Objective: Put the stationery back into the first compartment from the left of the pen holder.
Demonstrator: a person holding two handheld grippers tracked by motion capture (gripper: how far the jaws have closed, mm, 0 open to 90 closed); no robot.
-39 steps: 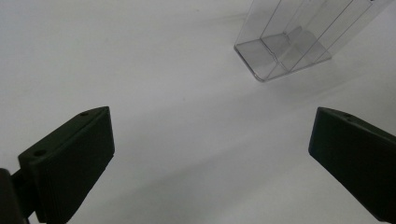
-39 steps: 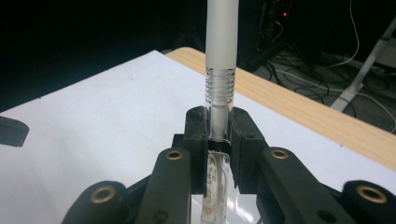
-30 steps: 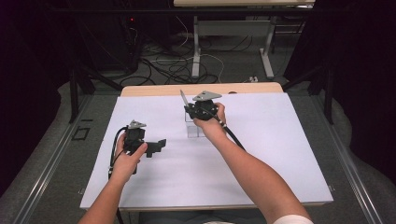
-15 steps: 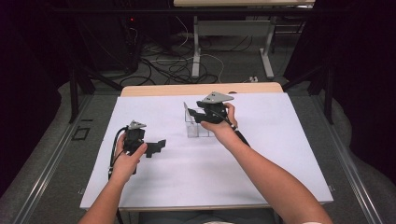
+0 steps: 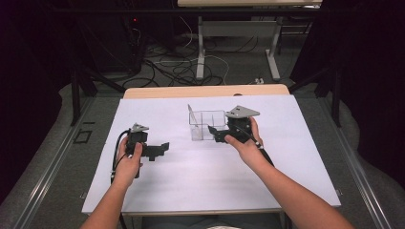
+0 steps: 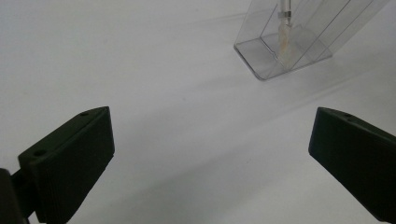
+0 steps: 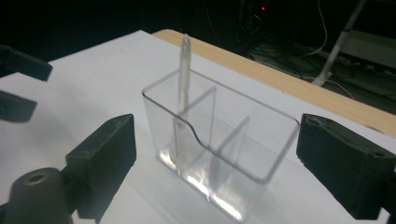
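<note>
A clear plastic box [image 5: 208, 125] with two dividers stands on the white table sheet. A thin translucent stick [image 5: 191, 114] leans upright in its left end compartment. My right gripper [image 5: 215, 135] sits just right of the box at its near side, open, jaws pointing left. In the right gripper view the box [image 7: 243, 154] and stick [image 7: 183, 70] lie between and beyond the wide jaws of that gripper [image 7: 217, 126], untouched. My left gripper [image 5: 160, 150] rests left of the box, open and empty. The left gripper view has the gripper [image 6: 210, 121] facing the box [image 6: 261, 51] and the stick [image 6: 284, 37].
The white sheet [image 5: 172, 186] covers most of the table, with a wooden strip [image 5: 205, 90] along the far edge. Cables and table legs lie on the dark floor beyond. My left gripper's jaws [image 7: 18, 84] appear at the left edge of the right gripper view.
The right gripper has drawn back right and toward the person, off the box. The stick now stands by itself in the box. The left gripper has stayed put.
</note>
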